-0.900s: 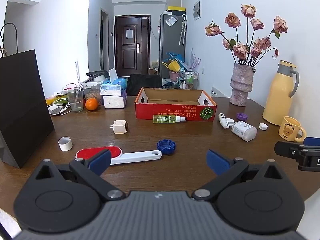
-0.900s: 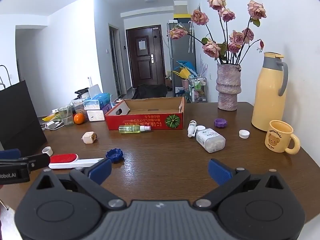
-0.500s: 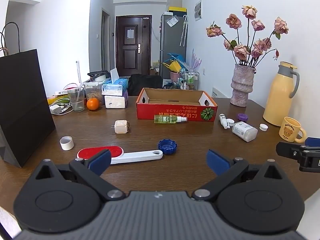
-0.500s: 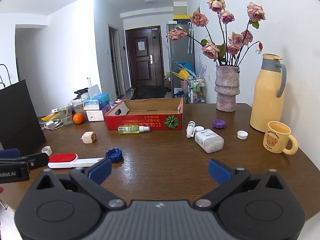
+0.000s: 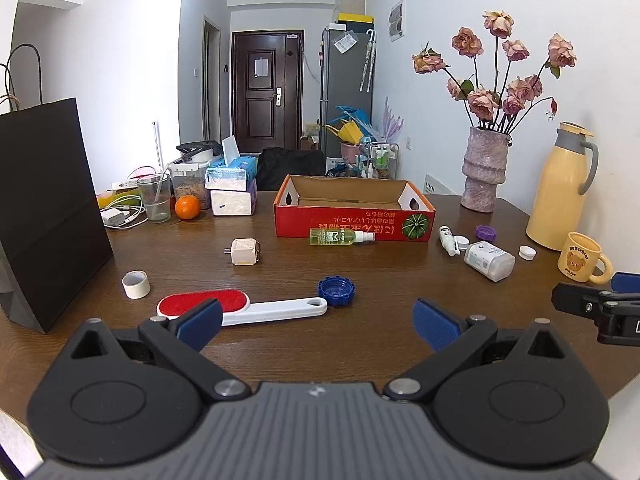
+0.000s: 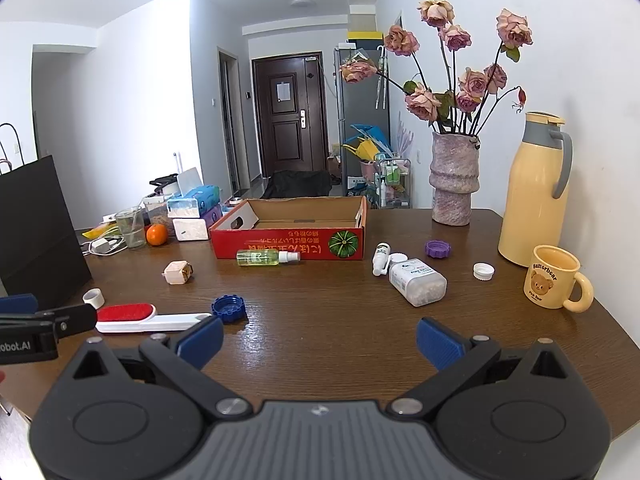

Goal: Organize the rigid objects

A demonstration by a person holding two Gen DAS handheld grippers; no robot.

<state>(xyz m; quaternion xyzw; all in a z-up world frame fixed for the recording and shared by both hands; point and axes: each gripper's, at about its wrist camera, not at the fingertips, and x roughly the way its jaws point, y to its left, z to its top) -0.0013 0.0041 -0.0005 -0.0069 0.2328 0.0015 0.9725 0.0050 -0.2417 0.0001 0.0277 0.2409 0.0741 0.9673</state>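
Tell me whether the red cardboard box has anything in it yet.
Empty, as far as shows. The red cardboard box stands open-topped, and the visible part of its floor is bare; the near strip behind its front wall stays hidden.

Bare tabletop (image 6: 320, 320) before scattered bottles

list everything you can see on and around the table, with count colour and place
cardboard box: 1, red, open, table centre back
spray bottle: 1, green, lying in front of the box
lint brush: 1, red and white, front left
bottle caps: blue by the brush handle, purple and white at right
pill bottle: 1, white, lying at right
small white bottle: 1, beside the pill bottle
plug adapter: 1, cream, left of centre
tape roll: 1, white, left
paper bag: 1, black, far left
orange: 1, back left
mug: 1, yellow, right
thermos: 1, yellow, right
vase: 1, pinkish, holds roses
left gripper: open, nothing held
right gripper: open, nothing held
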